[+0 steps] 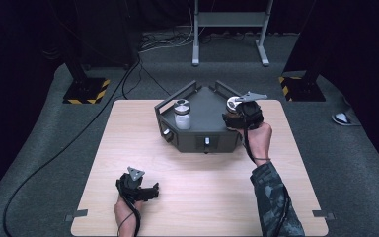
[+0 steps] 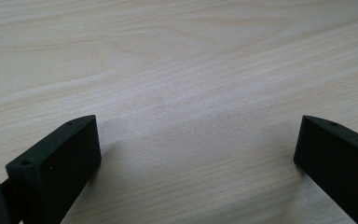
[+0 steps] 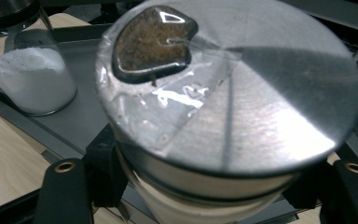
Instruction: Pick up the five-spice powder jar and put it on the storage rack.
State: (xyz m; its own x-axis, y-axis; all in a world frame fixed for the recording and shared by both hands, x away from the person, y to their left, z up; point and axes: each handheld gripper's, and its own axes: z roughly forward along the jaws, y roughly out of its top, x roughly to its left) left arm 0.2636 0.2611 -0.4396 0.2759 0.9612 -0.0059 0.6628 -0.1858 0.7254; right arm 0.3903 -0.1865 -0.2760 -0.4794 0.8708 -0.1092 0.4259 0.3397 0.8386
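your right gripper (image 1: 237,114) is clamped on the steel-lidded jar (image 3: 228,93) – upright, held over the dark tray's (image 1: 212,136) right side, near the white-powder jar (image 1: 182,114). left gripper (image 1: 150,190) – jaws wide, empty, resting on the table (image 1: 202,197), well away.
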